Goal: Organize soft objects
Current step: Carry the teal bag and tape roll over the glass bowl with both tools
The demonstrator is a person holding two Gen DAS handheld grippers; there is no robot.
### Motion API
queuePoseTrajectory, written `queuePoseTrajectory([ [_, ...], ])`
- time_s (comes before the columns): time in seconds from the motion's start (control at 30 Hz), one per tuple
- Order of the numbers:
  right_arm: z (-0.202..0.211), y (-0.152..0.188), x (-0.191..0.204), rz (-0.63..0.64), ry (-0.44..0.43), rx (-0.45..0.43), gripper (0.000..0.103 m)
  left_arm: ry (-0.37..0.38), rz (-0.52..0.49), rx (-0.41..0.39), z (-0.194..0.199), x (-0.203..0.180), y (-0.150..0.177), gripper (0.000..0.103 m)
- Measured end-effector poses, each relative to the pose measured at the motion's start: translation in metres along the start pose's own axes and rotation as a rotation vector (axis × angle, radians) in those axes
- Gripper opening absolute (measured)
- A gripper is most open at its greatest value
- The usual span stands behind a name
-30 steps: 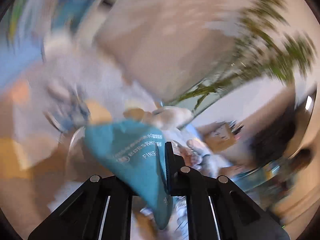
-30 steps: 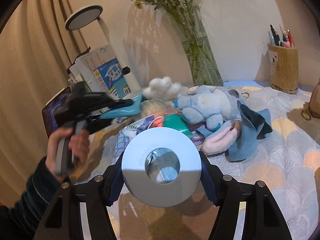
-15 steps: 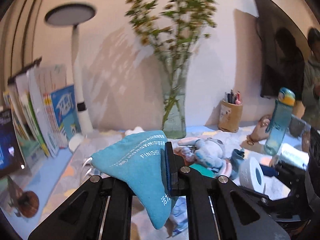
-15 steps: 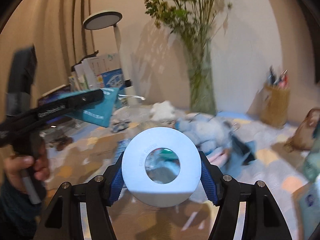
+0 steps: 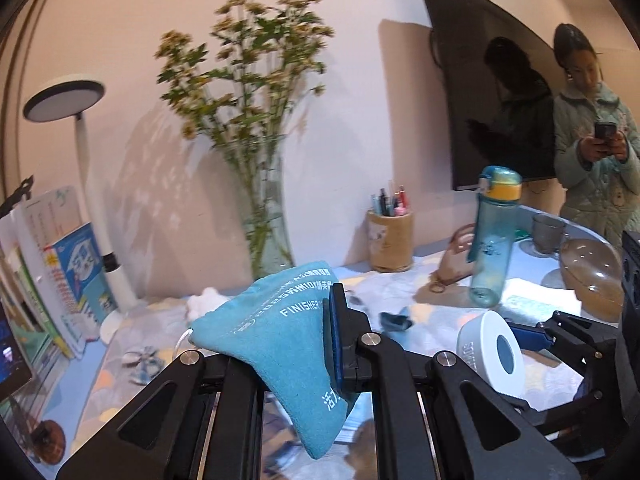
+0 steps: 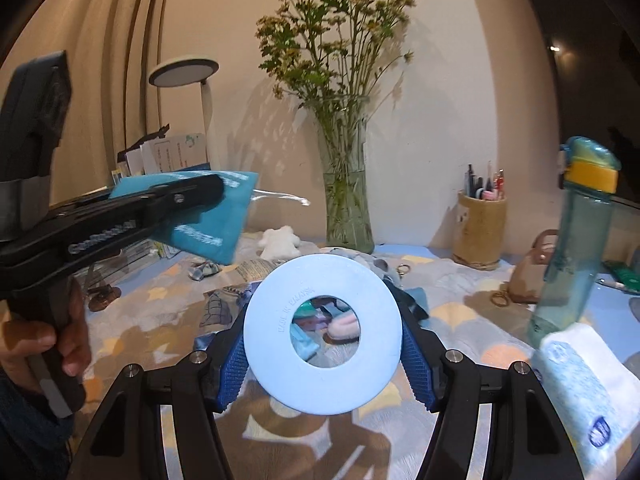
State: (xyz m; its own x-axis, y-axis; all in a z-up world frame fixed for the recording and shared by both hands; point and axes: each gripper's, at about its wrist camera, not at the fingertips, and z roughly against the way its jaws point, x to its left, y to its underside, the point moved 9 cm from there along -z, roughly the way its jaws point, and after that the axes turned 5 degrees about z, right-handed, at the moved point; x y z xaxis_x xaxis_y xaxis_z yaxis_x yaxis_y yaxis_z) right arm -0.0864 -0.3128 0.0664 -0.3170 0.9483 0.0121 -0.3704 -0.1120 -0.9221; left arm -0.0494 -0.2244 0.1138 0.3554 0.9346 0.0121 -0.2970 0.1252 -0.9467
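Note:
A teal drawstring pouch (image 5: 272,320) with white print hangs in the air, and my left gripper (image 5: 326,340) is shut on it. From the right wrist view the same left gripper (image 6: 192,196) shows at the left, held in a hand, with the pouch (image 6: 216,232) sticking out past it. My right gripper (image 6: 322,354) is shut on a pale blue ring-shaped roll (image 6: 276,344), its blue pads pressing both sides. That roll (image 5: 476,340) appears low at the right in the left wrist view. Plush toys lie behind the roll, mostly hidden. A white fluffy toy (image 6: 280,240) rests near the vase.
On the patterned tablecloth (image 6: 160,312) stand a glass vase of flowers (image 6: 348,208), a desk lamp (image 6: 184,72), a pen holder (image 6: 480,228) and a teal water bottle (image 6: 576,240). A tissue pack (image 6: 580,384) lies at the right. Books (image 5: 76,280) lean at the left. A person (image 5: 600,160) stands at the far right.
My left gripper has rolled upright and risen with the pouch. The right gripper has lifted with the roll and swung right, so the bottle and tissue pack now show.

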Motion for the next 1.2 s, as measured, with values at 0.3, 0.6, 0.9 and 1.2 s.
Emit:
queuePoseTrajectory([
  [0.3,0.063,-0.001,-0.016,-0.050,0.063,-0.081,0.065,0.100,-0.066,-0.004,0.008,-0.062,-0.005,0.008],
  [0.6,0.133,0.012,-0.053,-0.140,0.184,-0.159,0.066,0.253,-0.166,-0.022,0.030,-0.144,-0.015,0.008],
  [0.9,0.191,0.031,-0.093,-0.178,0.326,-0.187,0.066,0.403,-0.235,0.010,0.032,-0.222,-0.011,0.008],
  [1.2,0.224,0.052,-0.127,-0.240,0.415,-0.192,0.066,0.484,-0.270,0.054,0.024,-0.273,-0.003,0.009],
])
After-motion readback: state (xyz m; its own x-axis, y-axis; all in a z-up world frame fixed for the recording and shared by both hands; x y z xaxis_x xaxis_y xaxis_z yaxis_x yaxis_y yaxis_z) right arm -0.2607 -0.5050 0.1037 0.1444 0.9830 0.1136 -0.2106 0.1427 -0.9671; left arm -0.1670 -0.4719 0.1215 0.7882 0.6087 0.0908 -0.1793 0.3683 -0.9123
